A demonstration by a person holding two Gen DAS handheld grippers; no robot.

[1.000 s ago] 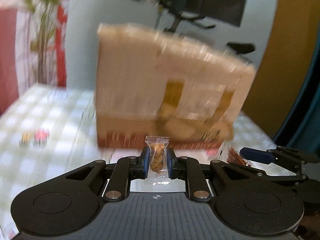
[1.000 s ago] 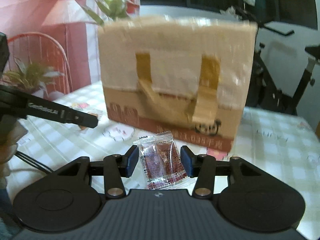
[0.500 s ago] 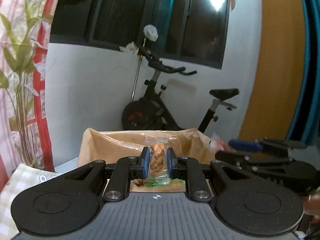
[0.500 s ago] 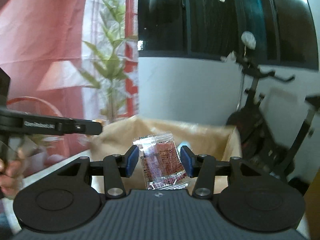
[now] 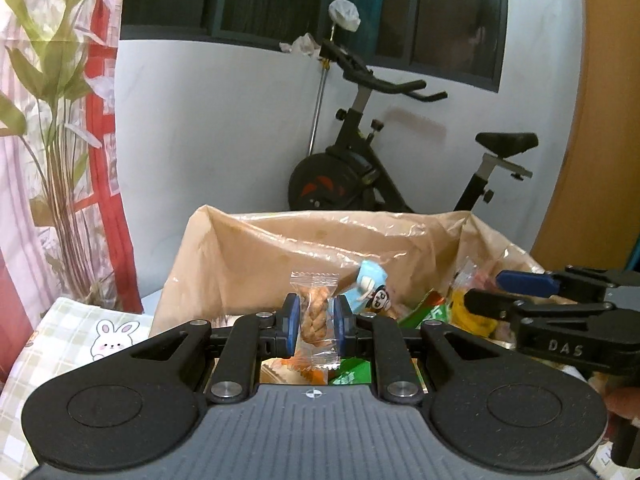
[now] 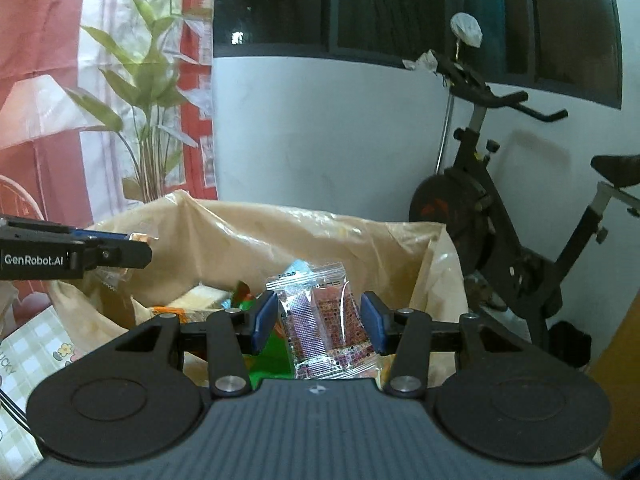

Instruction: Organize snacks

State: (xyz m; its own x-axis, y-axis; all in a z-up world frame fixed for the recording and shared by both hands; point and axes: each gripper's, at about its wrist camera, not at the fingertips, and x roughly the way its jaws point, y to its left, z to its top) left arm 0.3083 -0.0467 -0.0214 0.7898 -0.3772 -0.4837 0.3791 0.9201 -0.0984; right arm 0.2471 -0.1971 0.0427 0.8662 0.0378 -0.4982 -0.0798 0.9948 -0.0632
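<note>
the left gripper [image 5: 314, 322] is holding a clear-wrapped twisted dough snack [image 5: 316, 316] upright, its jaws closed on the packet, above the open cardboard box [image 5: 248, 256] lined with plastic. the right gripper [image 6: 319, 322] is pinching a red-patterned snack packet [image 6: 326, 320] between its jaws over the same box. several snacks are already lying inside; these two are not yet dropped in, so the sorting seems well along. the gripper bodies are hiding the box floor, and any snacks left on the desk [image 5: 80, 336] are out of view.
</note>
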